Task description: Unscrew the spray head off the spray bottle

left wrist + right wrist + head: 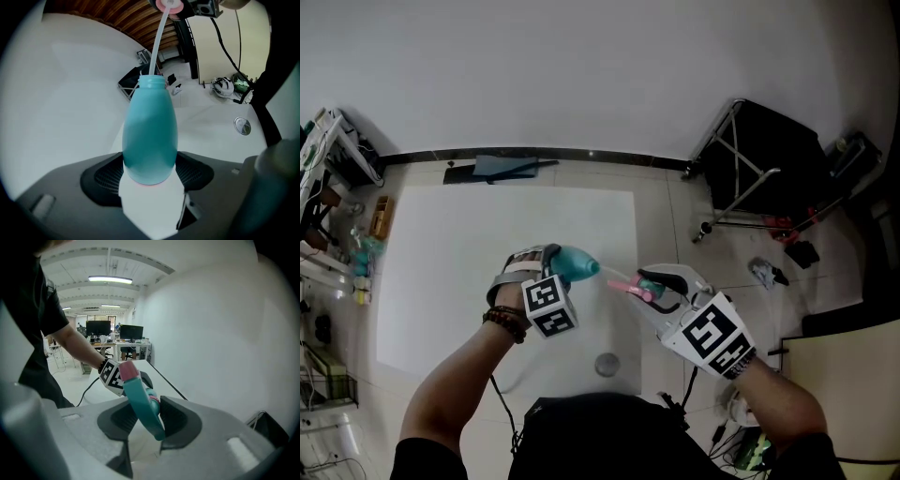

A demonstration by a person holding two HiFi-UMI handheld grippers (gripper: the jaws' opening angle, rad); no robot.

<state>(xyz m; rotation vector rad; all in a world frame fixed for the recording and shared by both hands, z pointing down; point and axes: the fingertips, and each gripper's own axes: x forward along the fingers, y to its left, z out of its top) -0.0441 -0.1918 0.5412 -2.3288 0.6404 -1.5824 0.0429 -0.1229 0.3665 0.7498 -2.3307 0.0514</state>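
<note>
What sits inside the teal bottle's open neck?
A pale tube from the spray head dips into the bottle. Its lower end and any liquid are hidden by the opaque wall.

A white mat (487,244) lies on the floor (666,225), a black cart (773,155) nearby.

The left forearm (450,394) and right forearm (783,403) reach forward, bare below short black sleeves (422,459). A bead bracelet (506,323) circles the left wrist. The left tongs (558,265) have their jaws spread wide and pressed on the base of the bottle (150,136). The right tongs (661,289) angle in toward them, jaws clamped on the spray head (140,404).
</note>
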